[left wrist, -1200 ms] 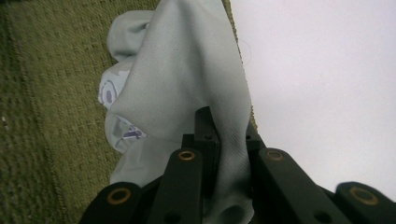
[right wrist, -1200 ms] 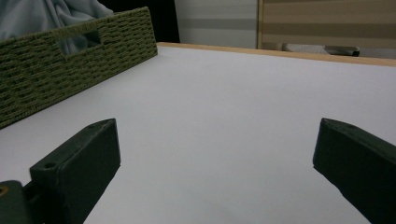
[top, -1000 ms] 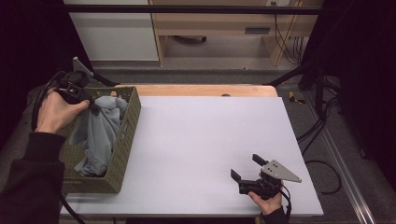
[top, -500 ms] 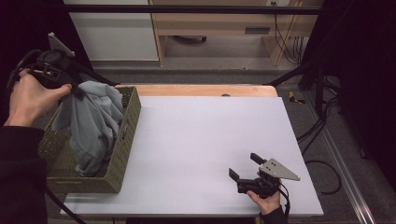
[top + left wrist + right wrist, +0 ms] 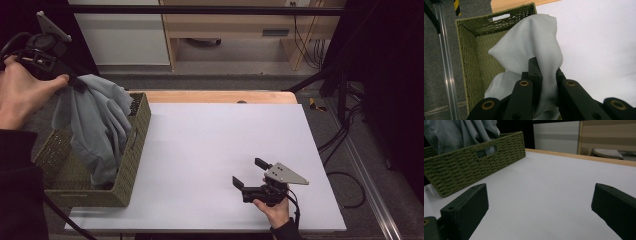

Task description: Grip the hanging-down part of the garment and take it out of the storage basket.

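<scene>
High view: my left gripper (image 5: 75, 82) pinches the grey cloth (image 5: 97, 125) above the basket (image 5: 132, 155), so the fabric hangs clear. My right gripper (image 5: 248, 173), jaws spread and holding nothing, waits on the table (image 5: 210, 135) right of the basket, ready to help.

High view overhead, claw views close, all sharing basket (image 5: 131, 165)

Left gripper view: cloth (image 5: 534, 42) hides the jaw tips; its lower end leaves the bottom edge. High view: basket (image 5: 131, 165) floor lower left partly covered.
</scene>
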